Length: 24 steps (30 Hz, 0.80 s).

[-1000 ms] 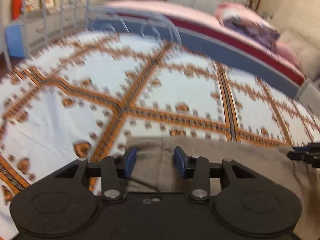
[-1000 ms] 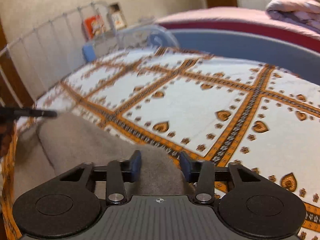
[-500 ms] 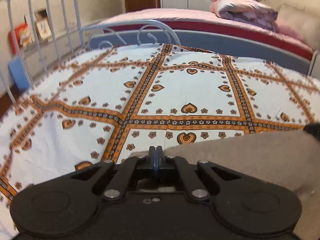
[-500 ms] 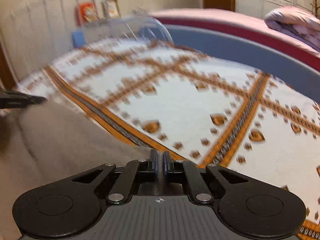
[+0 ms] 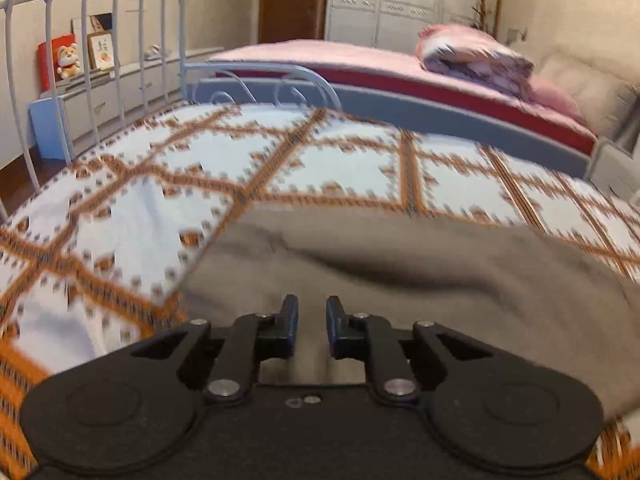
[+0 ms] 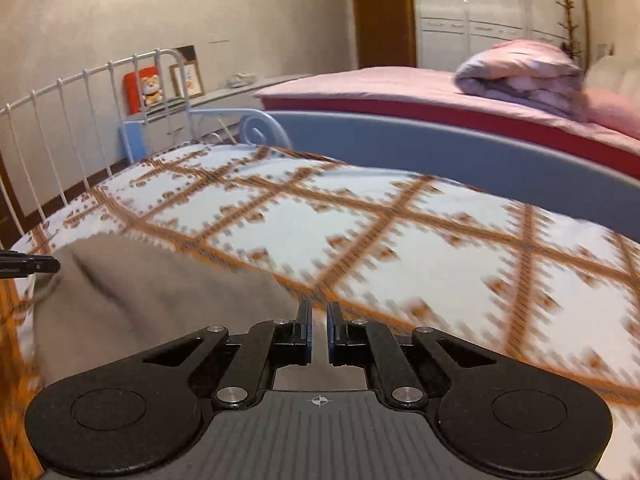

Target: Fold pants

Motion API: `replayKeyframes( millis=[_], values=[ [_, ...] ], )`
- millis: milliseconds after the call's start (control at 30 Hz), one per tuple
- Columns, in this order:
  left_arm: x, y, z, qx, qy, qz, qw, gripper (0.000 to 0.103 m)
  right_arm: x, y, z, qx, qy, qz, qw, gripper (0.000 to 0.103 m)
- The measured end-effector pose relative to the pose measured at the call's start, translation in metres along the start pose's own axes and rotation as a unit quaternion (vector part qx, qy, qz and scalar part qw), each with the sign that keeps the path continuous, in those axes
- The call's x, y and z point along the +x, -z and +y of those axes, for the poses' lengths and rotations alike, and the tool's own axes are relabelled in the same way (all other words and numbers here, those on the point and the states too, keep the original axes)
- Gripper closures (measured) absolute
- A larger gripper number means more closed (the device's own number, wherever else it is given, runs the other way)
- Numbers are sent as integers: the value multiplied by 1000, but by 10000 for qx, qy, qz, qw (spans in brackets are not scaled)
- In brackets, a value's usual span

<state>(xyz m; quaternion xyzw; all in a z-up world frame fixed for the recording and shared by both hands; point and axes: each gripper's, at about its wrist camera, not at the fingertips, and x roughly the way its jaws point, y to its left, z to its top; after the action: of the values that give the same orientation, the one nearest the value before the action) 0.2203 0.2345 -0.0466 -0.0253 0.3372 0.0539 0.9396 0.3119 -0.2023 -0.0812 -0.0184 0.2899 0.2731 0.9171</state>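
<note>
The grey-brown pants [image 5: 420, 264] lie on the patterned bedspread [image 5: 328, 168], with a soft fold across them. My left gripper [image 5: 312, 320] is just over their near edge, its jaws a little apart with nothing between them. In the right wrist view the pants [image 6: 160, 292] fill the lower left, on the same bedspread [image 6: 360, 240]. My right gripper [image 6: 319, 322] is at their right edge, its jaws slightly apart and empty. The tip of the left gripper [image 6: 28, 266] shows at the far left of that view.
A white metal bed frame [image 5: 100, 60] stands at the left end. A grey rail [image 6: 460, 152] borders the far side, with a pink bed [image 5: 360, 56] and a rolled quilt [image 6: 520, 68] beyond. A low shelf [image 5: 76, 84] holds a plush toy and pictures.
Both grippers shut on the pants half a second ago and have now opened a little, letting go. The pants lie further up the bedspread, folded over. Both views are blurred by motion.
</note>
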Motion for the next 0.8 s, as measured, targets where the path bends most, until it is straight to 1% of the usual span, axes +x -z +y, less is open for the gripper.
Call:
replayKeyframes(
  millis=[67, 100, 133, 167, 200, 300, 367, 433, 500, 567, 633, 700, 800],
  values=[
    [-9, 11, -10, 42, 60, 118, 9999, 94, -35, 19, -11, -10, 192, 48, 9998, 97],
    [-12, 15, -16, 66, 99, 167, 9998, 89, -51, 30, -17, -5, 256, 115, 9996, 97],
    [-13, 17, -23, 176, 142, 254, 9994, 85, -66, 41, -24, 21, 337, 184, 9993, 97],
    [-13, 20, -29, 298, 102, 294, 9991, 81, -76, 52, -29, 51, 433, 252, 9987, 97],
    [-12, 21, -35, 419, 61, 310, 9986, 80, -83, 62, -34, 87, 505, 356, 9981, 97],
    [6, 30, -43, 622, -41, 609, 9962, 80, -87, 96, -49, 244, 799, 805, 9932, 97],
    [8, 32, -43, 623, -68, 563, 9964, 80, -71, 117, -61, 385, 1083, 1422, 9831, 97],
    [5, 29, -43, 535, -128, 555, 9969, 80, -76, 116, -66, 548, 991, 1237, 9858, 97],
    [0, 27, -47, 519, -147, 506, 9973, 80, -89, 106, -65, 646, 1130, 948, 9869, 97],
    [-6, 26, -53, 579, -142, 404, 9974, 79, -104, 103, -68, 795, 1070, 655, 9889, 97],
    [-12, 24, -58, 652, -85, 291, 9974, 76, -119, 104, -70, 877, 1177, 442, 9882, 97],
    [-17, 24, -66, 784, -27, 216, 9967, 73, -127, 105, -71, 924, 1193, 339, 9880, 97],
    [-18, 24, -77, 987, 49, 182, 9949, 71, -134, 107, -73, 843, 1285, 277, 9877, 97]
  ],
)
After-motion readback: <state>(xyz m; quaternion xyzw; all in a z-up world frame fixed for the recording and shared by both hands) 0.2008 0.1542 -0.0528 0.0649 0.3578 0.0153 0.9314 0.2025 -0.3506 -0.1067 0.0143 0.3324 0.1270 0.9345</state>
